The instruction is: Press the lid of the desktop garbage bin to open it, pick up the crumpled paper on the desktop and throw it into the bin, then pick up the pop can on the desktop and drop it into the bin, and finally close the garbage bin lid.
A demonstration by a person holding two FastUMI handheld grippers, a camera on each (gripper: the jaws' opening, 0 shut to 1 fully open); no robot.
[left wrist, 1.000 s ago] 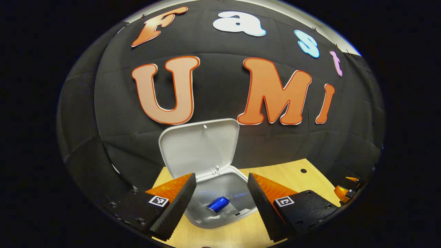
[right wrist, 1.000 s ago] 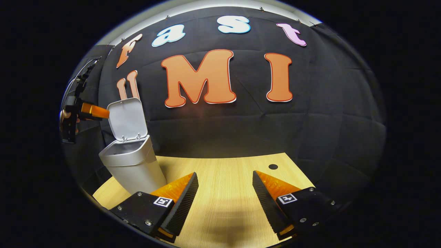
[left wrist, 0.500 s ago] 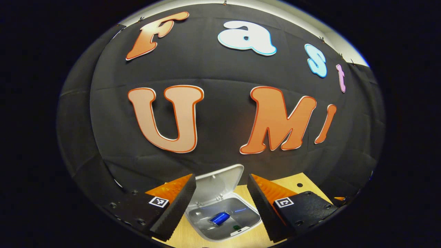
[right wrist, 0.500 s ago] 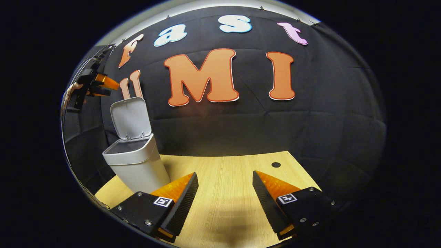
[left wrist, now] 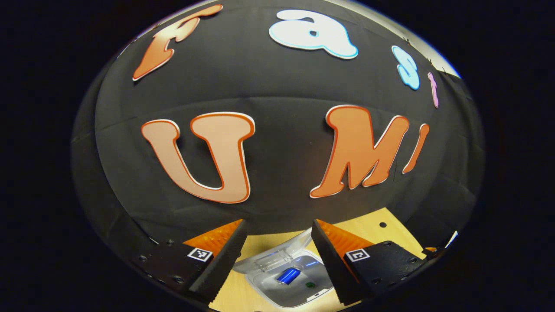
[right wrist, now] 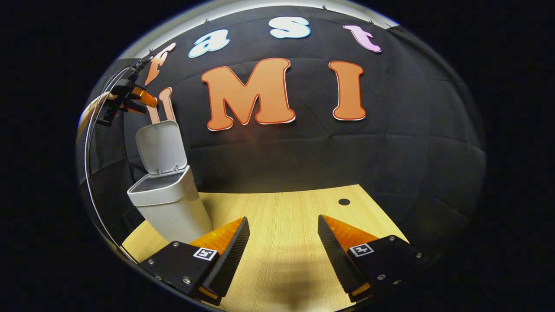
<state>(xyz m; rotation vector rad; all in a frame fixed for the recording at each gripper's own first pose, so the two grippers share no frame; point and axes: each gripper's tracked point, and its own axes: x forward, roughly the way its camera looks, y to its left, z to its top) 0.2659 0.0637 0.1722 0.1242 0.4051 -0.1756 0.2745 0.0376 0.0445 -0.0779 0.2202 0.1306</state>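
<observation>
Wooden desk, open bin, can inside

Black cloth wall behind a light wooden table.

Blue can (shiny); white bin; wood-grain desktop.
</observation>
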